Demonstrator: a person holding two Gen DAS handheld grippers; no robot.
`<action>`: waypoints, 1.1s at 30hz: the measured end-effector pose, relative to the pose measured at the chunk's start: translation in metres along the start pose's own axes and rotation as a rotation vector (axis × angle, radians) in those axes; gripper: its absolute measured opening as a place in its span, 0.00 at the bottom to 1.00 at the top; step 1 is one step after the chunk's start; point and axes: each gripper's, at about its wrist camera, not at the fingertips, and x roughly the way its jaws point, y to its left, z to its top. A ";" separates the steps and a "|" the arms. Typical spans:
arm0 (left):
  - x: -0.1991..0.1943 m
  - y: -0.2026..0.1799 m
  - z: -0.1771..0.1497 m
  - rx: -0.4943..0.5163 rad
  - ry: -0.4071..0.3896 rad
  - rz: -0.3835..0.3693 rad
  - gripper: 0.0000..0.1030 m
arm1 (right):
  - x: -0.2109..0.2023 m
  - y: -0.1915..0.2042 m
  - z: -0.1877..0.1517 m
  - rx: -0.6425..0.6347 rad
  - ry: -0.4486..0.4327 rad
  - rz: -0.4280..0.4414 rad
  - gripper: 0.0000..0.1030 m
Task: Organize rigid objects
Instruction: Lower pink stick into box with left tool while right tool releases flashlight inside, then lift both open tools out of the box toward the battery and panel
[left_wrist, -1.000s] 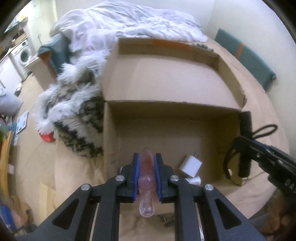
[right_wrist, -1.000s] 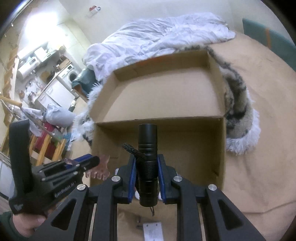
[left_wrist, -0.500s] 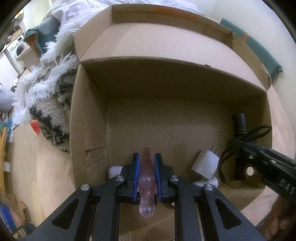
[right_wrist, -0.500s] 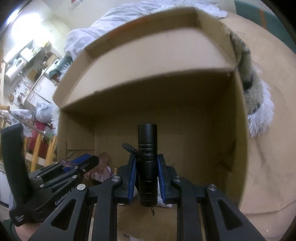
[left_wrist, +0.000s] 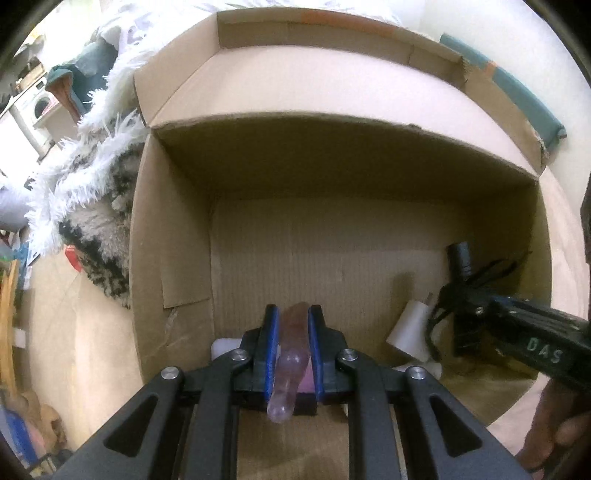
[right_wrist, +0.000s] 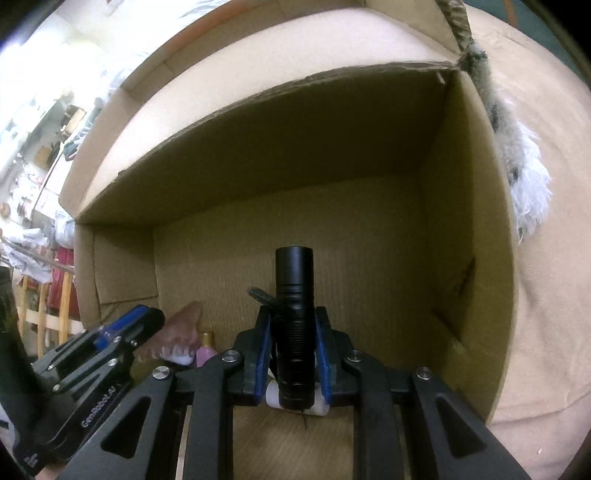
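An open cardboard box (left_wrist: 173, 236) fills both views; it also shows in the right wrist view (right_wrist: 469, 258). My left gripper (left_wrist: 290, 321) is shut on a pink denture model (left_wrist: 290, 354) and holds it inside the box, low over the floor. My right gripper (right_wrist: 293, 325) is shut on a black flashlight (right_wrist: 294, 295) with a wrist cord, inside the box on the right side. In the right wrist view the left gripper (right_wrist: 147, 321) and the denture's teeth (right_wrist: 181, 347) show at lower left. In the left wrist view the flashlight (left_wrist: 460, 258) shows at right.
A white charger plug (left_wrist: 412, 328) and a small white piece (left_wrist: 223, 345) lie on the box floor near the front. A small pink bottle (right_wrist: 207, 350) stands by the denture. A fluffy white and black blanket (left_wrist: 92, 192) lies left of the box.
Both grippers have moved forward and down into the box, each still holding its object. The box walls now fill the views.
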 end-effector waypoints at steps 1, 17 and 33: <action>0.000 -0.001 0.000 0.004 0.000 -0.001 0.14 | 0.000 0.001 0.000 -0.001 -0.003 -0.001 0.22; -0.010 0.003 -0.006 -0.010 -0.009 0.025 0.63 | -0.018 0.011 0.001 -0.046 -0.073 -0.009 0.67; -0.024 -0.018 -0.008 0.012 -0.024 0.035 0.63 | -0.023 0.011 0.006 -0.040 -0.085 0.002 0.67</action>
